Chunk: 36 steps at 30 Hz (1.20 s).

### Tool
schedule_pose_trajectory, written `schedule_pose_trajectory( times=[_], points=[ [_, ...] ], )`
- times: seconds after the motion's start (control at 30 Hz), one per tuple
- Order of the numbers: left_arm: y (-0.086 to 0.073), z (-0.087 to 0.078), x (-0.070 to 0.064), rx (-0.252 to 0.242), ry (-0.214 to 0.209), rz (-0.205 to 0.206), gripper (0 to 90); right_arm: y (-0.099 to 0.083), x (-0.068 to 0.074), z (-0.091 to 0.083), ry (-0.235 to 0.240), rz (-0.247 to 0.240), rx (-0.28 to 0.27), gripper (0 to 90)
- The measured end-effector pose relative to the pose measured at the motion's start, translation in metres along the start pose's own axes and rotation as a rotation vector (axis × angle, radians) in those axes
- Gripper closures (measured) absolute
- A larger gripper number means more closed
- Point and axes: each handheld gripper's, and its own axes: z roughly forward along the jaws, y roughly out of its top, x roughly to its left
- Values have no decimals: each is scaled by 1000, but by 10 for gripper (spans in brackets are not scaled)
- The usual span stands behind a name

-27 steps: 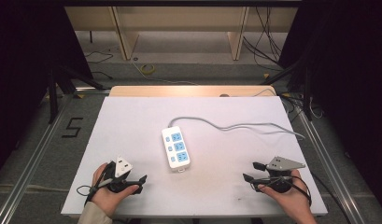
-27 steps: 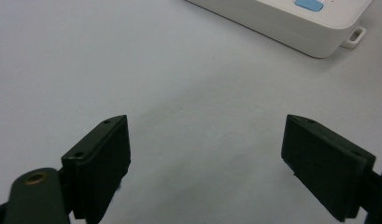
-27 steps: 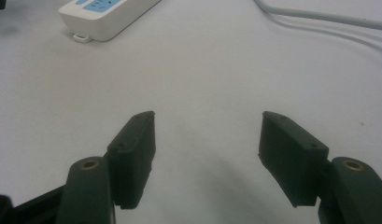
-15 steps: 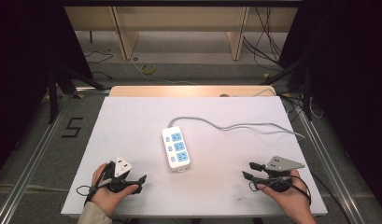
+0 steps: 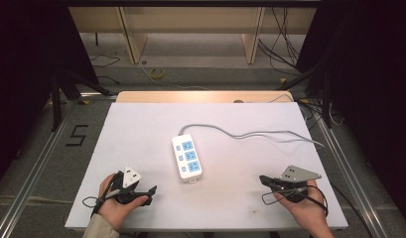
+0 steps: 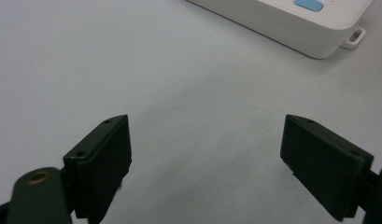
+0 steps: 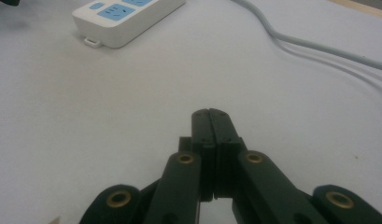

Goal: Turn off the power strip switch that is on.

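Power strip (image 6: 291,21) cropped; cord (image 7: 319,46) cropped.

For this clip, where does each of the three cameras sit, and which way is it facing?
High view: above the person's side, looking forward and down on the white table; both hands show, left tongs and right tongs.
Left gripper view: rides the left tongs, low over the table, jaws wide apart, facing the power strip.
Right gripper view: rides the right tongs, jaws pressed together, facing the strip and its grey cable.
Shared: all three views show the power strip.
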Motion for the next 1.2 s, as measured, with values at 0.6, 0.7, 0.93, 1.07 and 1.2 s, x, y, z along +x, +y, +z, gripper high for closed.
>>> schedule_pose_trajectory(
  times=[0.6,0.7,0.93,1.07,1.2],
  points=[
    [0,1,-1,-1,-4,1,163,8,1,5,8,-2,15,900],
    [0,1,-1,3,-8,3,162,11,2,6,8,-3,12,900],
    [1,1,-2,2,-4,5,163,17,4,10,21,-12,11,900],
    [1,1,-1,2,-5,6,163,21,4,14,24,-20,9,900],
    [1,1,-1,-1,-6,6,162,24,5,16,24,-19,10,900]
  ],
)
